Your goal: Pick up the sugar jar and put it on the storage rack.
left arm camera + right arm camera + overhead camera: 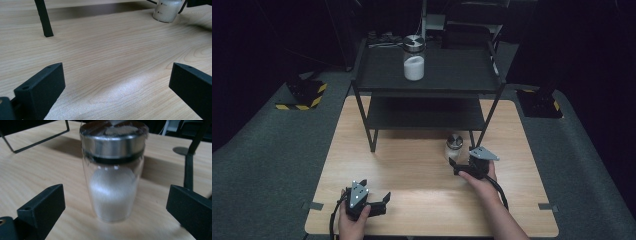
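Note:
A small glass jar with a steel lid and white powder inside stands upright on the wooden table, just in front of the shelf's right leg. My right gripper is open, its jaws on either side of the jar without touching it. From above, the right gripper sits just below the small jar. A taller jar of white powder stands on the shelf's top tier. My left gripper rests near the table's front edge. The left gripper is open over bare wood, with the small jar far off.
A black two-tier metal shelf stands on the back half of the table. One of its legs stands ahead of the left gripper. Grey floor with yellow-black striped stand feet surrounds the table.

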The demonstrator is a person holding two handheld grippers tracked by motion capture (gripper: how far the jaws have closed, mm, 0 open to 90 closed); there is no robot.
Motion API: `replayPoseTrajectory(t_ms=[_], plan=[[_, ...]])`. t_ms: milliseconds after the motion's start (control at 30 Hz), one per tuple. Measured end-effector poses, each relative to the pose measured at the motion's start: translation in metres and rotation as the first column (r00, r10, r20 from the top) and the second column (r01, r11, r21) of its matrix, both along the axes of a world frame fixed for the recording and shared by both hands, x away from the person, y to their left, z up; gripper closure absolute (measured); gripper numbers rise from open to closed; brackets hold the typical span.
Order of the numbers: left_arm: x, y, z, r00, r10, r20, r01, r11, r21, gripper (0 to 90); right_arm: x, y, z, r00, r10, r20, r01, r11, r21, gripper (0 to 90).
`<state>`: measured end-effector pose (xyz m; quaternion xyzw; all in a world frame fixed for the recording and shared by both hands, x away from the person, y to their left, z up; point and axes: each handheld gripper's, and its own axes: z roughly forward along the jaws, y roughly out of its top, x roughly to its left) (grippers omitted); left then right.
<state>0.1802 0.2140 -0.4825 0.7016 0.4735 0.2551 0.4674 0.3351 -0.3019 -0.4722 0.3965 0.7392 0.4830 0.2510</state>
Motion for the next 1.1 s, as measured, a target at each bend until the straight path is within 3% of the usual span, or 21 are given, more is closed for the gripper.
replayPoseTrajectory(t_ms=[133, 200, 333, 400, 800, 1100], plan=[[0.000, 0.000, -0.001, 1.0000, 0.003, 0.002, -0.003, 1.0000, -0.005, 0.8, 0.006, 0.009, -0.005, 0.9998, -0.009, 0.020, 0.009, 1.000, -0.004, 6.7], [0.000, 0.001, -0.001, 1.0000, 0.003, 0.000, -0.003, 1.0000, -0.008, 0.8, 0.009, 0.013, -0.011, 0.9992, -0.023, 0.033, 0.021, 0.999, 0.031, 14.2], [0.000, 0.001, -0.001, 1.0000, 0.003, 0.000, -0.003, 0.9999, -0.010, 0.8, 0.014, 0.020, -0.012, 0.9992, -0.034, 0.019, 0.033, 0.999, 0.028, 18.7], [0.000, 0.002, -0.001, 1.0000, 0.002, -0.002, -0.002, 0.9999, -0.012, 0.8, 0.014, 0.025, -0.012, 0.9987, -0.044, 0.024, 0.043, 0.999, 0.022, 28.3], [0.002, 0.001, 0.001, 1.0000, 0.001, -0.008, -0.001, 1.0000, -0.005, 0.8, 0.011, 0.032, -0.008, 0.9973, -0.068, 0.028, 0.068, 0.998, -0.010, 30.6], [0.001, 0.002, 0.000, 1.0000, -0.003, -0.004, 0.003, 0.9999, -0.010, 0.8, -0.011, 0.025, 0.003, 0.9969, -0.032, 0.072, 0.033, 0.999, -0.011, 30.6]])
